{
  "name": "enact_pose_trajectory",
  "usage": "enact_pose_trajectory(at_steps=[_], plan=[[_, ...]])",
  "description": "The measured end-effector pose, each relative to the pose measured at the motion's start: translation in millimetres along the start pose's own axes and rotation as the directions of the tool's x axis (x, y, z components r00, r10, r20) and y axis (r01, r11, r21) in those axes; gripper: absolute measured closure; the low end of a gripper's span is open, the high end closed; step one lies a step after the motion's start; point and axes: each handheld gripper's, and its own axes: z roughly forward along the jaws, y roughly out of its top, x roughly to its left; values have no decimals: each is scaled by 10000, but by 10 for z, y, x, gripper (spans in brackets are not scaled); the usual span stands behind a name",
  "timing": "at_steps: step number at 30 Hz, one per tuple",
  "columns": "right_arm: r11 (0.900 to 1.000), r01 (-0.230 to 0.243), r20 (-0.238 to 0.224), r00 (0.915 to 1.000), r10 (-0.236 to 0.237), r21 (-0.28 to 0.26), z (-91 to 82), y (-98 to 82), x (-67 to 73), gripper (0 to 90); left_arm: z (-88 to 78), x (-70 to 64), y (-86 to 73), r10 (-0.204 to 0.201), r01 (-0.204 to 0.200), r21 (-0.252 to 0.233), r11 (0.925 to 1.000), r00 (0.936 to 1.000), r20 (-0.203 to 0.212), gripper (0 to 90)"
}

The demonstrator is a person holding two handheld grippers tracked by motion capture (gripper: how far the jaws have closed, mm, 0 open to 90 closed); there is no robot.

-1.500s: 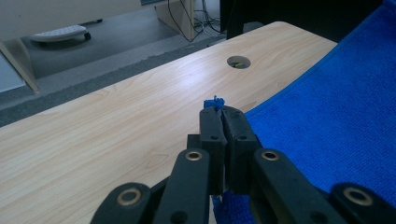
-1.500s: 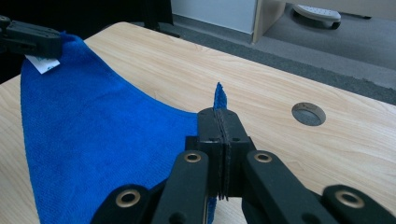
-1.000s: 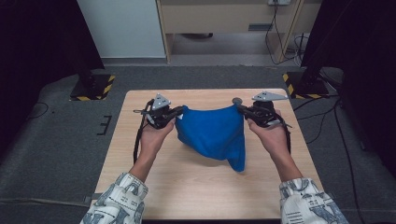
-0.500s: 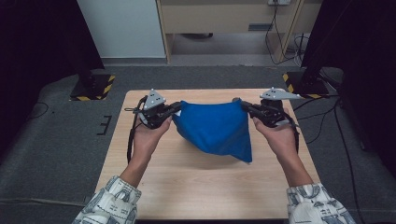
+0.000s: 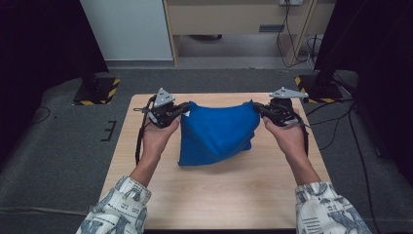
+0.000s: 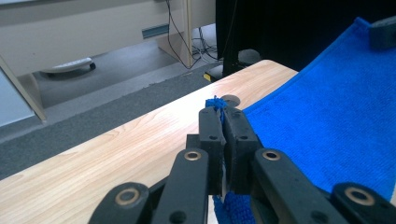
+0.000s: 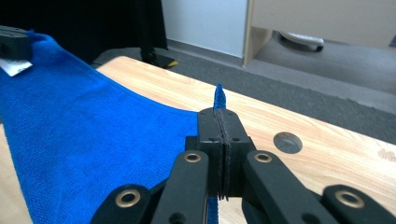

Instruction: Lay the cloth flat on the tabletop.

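My left hand-held gripper (image 5: 184, 110): clamps blue cloth (image 5: 217, 134) corner | my right hand-held gripper (image 5: 257, 108): clamps opposite corner | cloth: hangs between, above surface (image 5: 219, 195)

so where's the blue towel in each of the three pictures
High view: the blue towel hangs mid-table, stretched between the left claw and the right claw, its lower part sagging to the wooden table.
Left gripper view: it spreads over the right side, one corner pinched in the shut jaws.
Right gripper view: it spreads over the left side, a corner poking up from the shut jaws.
Shared landmark: the wooden table.
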Motion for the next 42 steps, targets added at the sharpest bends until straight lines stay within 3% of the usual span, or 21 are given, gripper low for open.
enact_pose_trajectory(at_steps=[7,17,21,23,24,25,26,29,30,35,36,42], plan=[[9986,-268,257,9993,257,447,470,-83,-93,894,281,213,-129,-241,261,359,9990,9982,-553,866],[9906,-837,583,9953,777,1082,1038,-149,-207,894,542,612,-319,-942,1066,1101,9882,9891,-1128,869],[9869,-1076,688,9926,998,1204,1277,-150,-255,876,664,731,-376,-982,1144,1209,9860,9863,-1324,865],[9860,-1226,641,9912,1159,1129,1394,-154,-267,696,735,789,-434,-1100,1300,1200,9842,9809,-1605,806],[9849,-1306,527,9907,1253,1138,1449,-159,-273,613,772,816,-469,-1172,1385,1206,9830,9787,-1686,729],[9852,-1191,698,9914,1111,1232,1488,-161,-273,526,797,836,-498,-1290,1513,1269,9803,9772,-1689,641],[9872,-1088,910,9910,985,1163,1504,-165,-261,426,797,845,-513,-1274,1513,1339,9794,9768,-1721,584],[9865,-724,1066,9927,570,1468,1478,-170,-235,276,730,815,-520,-1038,1263,1420,9818,9823,-1560,512],[9863,-520,1121,9931,345,1566,1438,-184,-221,268,708,797,-520,-1012,1238,1448,9817,9828,-1543,495],[9826,-235,873,9962,75,1845,1201,-338,-196,227,509,649,-591,-855,1037,1488,9834,9886,-1237,439],[9819,-156,716,9974,20,1889,1139,-383,-195,230,471,616,-622,-908,1072,1536,9823,9898,-1100,422],[9843,-119,229,9997,80,1763,781,-657,-154,486,204,433,-833,-544,679,1744,9823,9952,-811,437]])
